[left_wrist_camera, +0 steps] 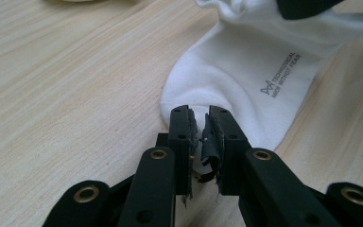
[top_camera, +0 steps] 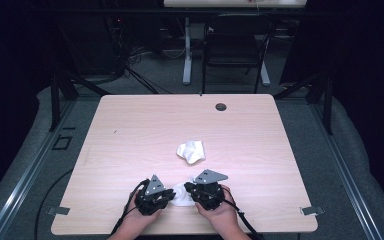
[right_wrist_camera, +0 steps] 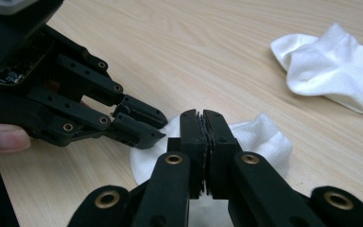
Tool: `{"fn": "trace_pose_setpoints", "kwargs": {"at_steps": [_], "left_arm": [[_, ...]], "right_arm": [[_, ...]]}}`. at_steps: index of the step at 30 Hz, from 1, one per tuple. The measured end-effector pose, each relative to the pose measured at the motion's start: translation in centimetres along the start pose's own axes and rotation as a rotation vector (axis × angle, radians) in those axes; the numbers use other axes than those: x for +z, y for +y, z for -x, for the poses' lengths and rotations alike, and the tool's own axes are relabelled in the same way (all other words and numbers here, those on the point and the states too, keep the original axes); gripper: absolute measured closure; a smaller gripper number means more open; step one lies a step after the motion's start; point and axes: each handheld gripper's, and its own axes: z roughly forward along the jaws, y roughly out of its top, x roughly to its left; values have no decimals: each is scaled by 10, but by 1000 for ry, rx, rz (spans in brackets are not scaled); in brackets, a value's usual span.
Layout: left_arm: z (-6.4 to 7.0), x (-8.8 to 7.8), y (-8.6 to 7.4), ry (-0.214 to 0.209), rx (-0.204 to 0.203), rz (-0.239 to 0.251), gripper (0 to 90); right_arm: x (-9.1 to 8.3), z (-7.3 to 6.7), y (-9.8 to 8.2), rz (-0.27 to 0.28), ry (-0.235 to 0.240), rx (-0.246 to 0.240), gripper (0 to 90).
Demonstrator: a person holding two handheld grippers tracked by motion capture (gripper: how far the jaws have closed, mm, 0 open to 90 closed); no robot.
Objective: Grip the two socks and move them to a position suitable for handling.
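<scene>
Early stage, presumably of pairing or folding: near sock (left_wrist_camera: 246, 71) at table's (top_camera: 130, 130) front edge, pinched at its toe end by left gripper (left_wrist_camera: 200, 124) and clamped by right gripper (right_wrist_camera: 203, 124); second sock (top_camera: 190, 151) lying crumpled mid-table, untouched.

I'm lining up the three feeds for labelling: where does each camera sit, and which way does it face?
High view: above the person's side, facing forward and down on the table; both hands hold tongs.
Left gripper view: rides the left tongs, facing the near sock.
Right gripper view: rides the right tongs, facing the left tongs and far sock.
Shared: the near sock appears in all three.
</scene>
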Motion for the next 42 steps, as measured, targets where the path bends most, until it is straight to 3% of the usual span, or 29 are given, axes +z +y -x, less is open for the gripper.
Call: {"fn": "trace_pose_setpoints", "kwargs": {"at_steps": [8,11,22,42], "left_arm": [[-8,-6,-3,3,-14,-18,842],[-10,-7,-3,4,-22,-22,842],[-14,-10,-4,11,-32,-26,843],[-21,-12,-6,5,-57,-32,842]], "right_arm": [[-12,8,3,7,-32,0,883],[-15,12,3,13,-30,21,883],[-33,23,-7,-24,-53,35,883],[-26,37,-33,-110,-71,83,883]]}}
